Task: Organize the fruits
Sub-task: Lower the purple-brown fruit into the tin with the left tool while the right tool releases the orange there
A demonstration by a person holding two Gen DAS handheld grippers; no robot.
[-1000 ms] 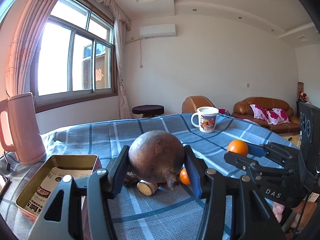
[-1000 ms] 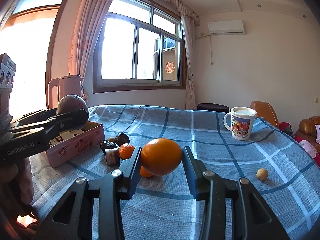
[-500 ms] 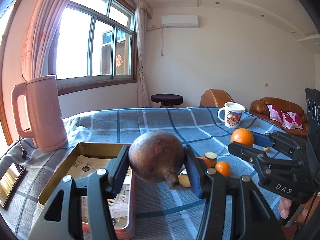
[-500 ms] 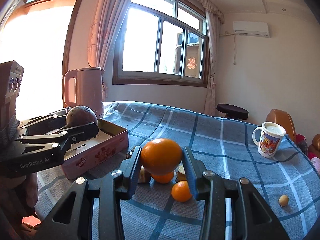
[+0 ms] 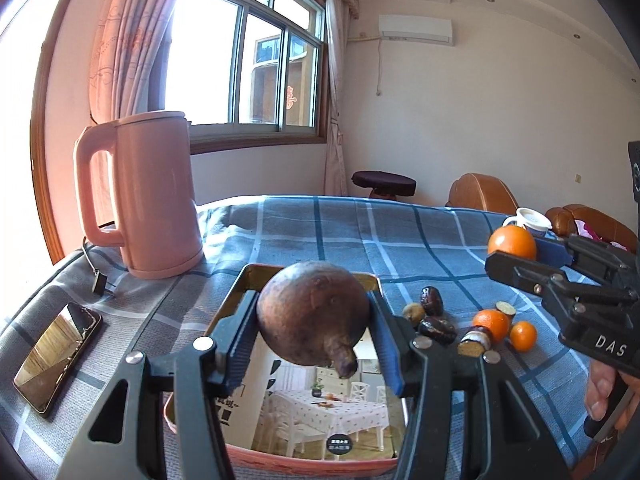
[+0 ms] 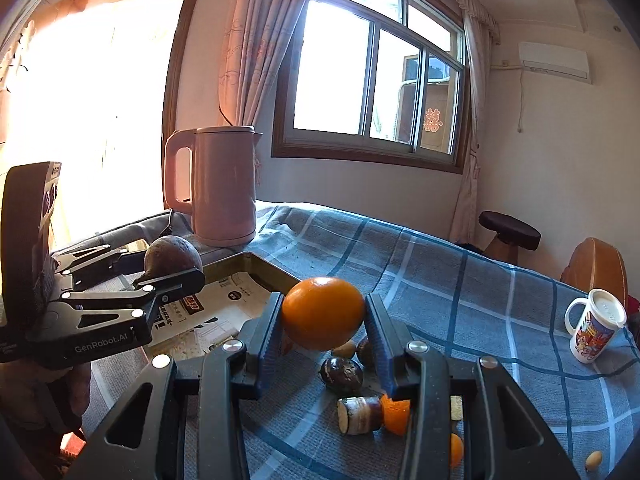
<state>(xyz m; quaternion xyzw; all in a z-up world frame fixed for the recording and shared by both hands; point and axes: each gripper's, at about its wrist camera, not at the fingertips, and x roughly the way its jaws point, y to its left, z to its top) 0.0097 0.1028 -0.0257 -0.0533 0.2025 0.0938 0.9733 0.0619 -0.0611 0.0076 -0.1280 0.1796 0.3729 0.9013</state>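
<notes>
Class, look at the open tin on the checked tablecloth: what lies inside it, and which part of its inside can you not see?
Inside the tin lies printed paper covering its floor; no fruit shows there. The left gripper, holding a brown fruit above it, hides the middle of the inside.

Pink electric kettle [image 5: 146,196] upright on blue plaid tablecloth [image 5: 400,240], back left. Smartphone [image 5: 58,354] flat near the cloth's left edge. Printed mug [image 6: 595,326] far right. Dark round stool [image 5: 383,182] beyond.
</notes>
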